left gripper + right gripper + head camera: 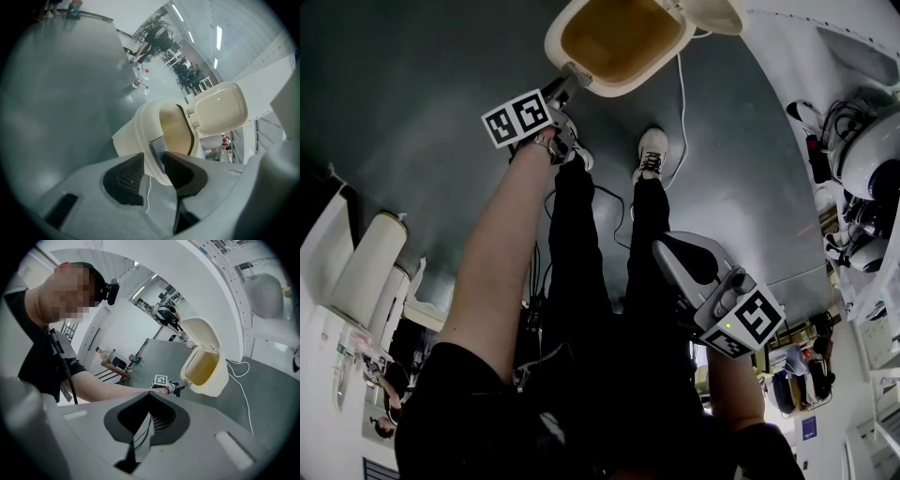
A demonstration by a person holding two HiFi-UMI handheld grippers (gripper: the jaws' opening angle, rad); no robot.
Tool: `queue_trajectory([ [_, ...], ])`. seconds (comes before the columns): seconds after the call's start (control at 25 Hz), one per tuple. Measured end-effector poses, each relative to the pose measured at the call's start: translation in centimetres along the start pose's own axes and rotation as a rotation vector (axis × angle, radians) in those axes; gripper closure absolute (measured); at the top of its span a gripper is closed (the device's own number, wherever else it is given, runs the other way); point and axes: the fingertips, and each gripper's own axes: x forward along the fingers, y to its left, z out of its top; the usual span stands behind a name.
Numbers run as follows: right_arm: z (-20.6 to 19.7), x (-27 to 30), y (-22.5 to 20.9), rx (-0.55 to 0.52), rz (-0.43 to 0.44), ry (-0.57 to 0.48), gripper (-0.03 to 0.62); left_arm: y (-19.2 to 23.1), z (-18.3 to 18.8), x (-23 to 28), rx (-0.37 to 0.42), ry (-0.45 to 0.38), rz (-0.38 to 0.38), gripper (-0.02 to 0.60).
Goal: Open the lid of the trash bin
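Observation:
A cream trash bin stands on the grey floor at the top of the head view. Its lid is swung up and back, so the tan inside shows. My left gripper reaches out to the bin's near rim. In the left gripper view its tips straddle a grey latch piece on that rim, below the raised lid. I cannot tell whether the pads touch it. My right gripper is held back by the person's legs, jaws together and empty. Its view shows the bin and left gripper ahead.
A white cable trails over the floor right of the bin. The person's shoes stand just in front of it. White cylinders sit at the left, and rounded white equipment with cables at the right.

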Motion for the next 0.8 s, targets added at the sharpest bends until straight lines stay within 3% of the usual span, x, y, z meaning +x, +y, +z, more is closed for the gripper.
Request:
queue_trajectory([
  [0.12, 0.1, -0.2, 0.6, -0.014, 0.002, -0.002, 0.586, -0.4, 0.0, 0.0, 0.008, -0.001, -0.003, 0.455],
  [0.28, 0.6, -1.2, 1.4, -0.038, 0.0, -0.006, 0.586, -1.3, 0.2, -0.4, 0.016, -0.008, 0.012, 0.528],
  [0.32, 0.8, -1.5, 1.6, -0.046, -0.001, -0.01, 0.586, -1.4, 0.3, -0.7, -0.001, -0.016, 0.014, 0.577],
  [0.52, 2.5, -3.2, 4.3, -0.114, 0.013, -0.047, 0.586, -3.8, 1.7, -5.1, -0.006, -0.085, -0.021, 0.579],
  [0.64, 4.3, -4.7, 7.2, -0.173, 0.03, -0.082, 0.586, -7.8, 2.4, -9.4, 0.09, -0.102, -0.075, 0.579],
  [0.8, 7.4, -7.1, 11.7, -0.262, 0.054, -0.145, 0.586, -16.0, 2.4, -16.6, 0.324, -0.079, -0.169, 0.58],
])
